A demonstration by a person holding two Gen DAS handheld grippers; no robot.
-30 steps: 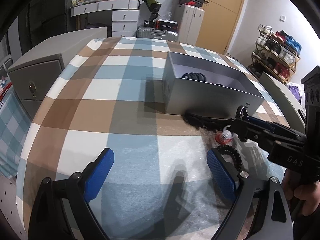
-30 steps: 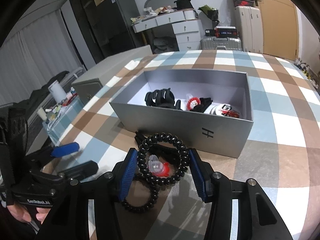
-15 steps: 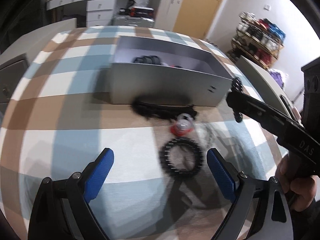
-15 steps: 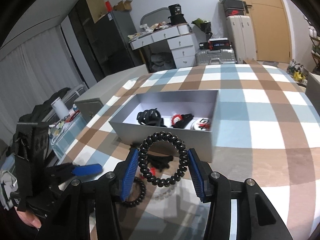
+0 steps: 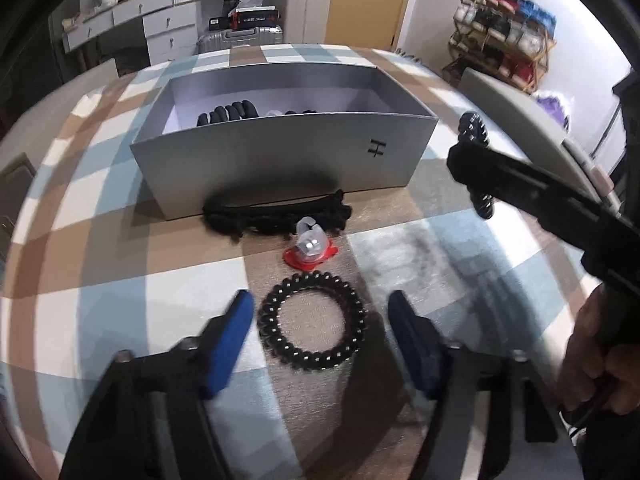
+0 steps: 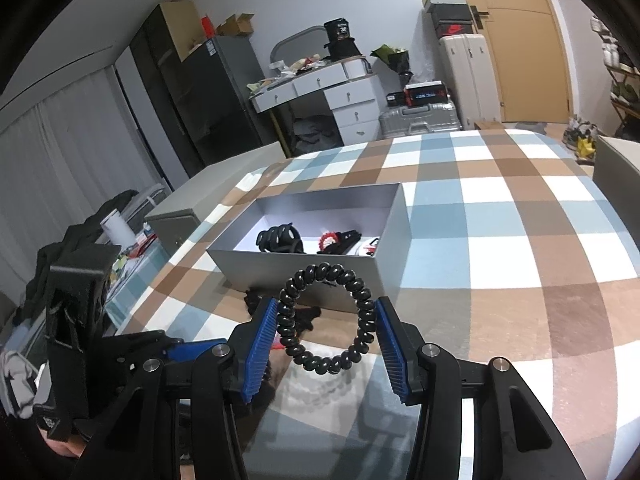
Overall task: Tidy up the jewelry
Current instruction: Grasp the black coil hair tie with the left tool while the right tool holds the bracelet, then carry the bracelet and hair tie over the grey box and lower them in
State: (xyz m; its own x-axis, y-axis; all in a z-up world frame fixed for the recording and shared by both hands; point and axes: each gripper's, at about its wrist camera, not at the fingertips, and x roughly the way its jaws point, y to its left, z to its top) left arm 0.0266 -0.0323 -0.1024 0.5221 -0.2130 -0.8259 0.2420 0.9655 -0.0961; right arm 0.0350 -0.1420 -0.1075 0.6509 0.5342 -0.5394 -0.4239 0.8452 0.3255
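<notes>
Checked cloth [image 5: 120, 208] in brown, blue and white, spread over the whole work surface. On it, a long open grey box [image 5: 280, 160], already holding a black claw clip [image 6: 280, 238] and a few red and black pieces.

Against the box's near wall, a black bundle [image 5: 276, 216], too dark to tell what kind of accessory. Just in front of that, a small clear piece on a red base [image 5: 310, 250]. Nearer still, lying flat, a black spiral hair tie [image 5: 312, 322]: a closed ring of glossy coils with small glints of light.

Left gripper [image 5: 320, 328] pointing steeply down over that ring, blue pads on either side, jaws closing, not yet touching. Judged best done by keeping the ring centred, bringing the tips right down to the cloth, and closing only until both pads bite the coils; springy rings look prone to squirting sideways, and the cloth could get pinched as well.

Right gripper [image 6: 326, 330] about half open, clamped on a second spiral tie [image 6: 326, 316] of the same kind, held upright in the air across its width, near the box and not yet above it. Likely next: carrying it over the opening before letting go.
</notes>
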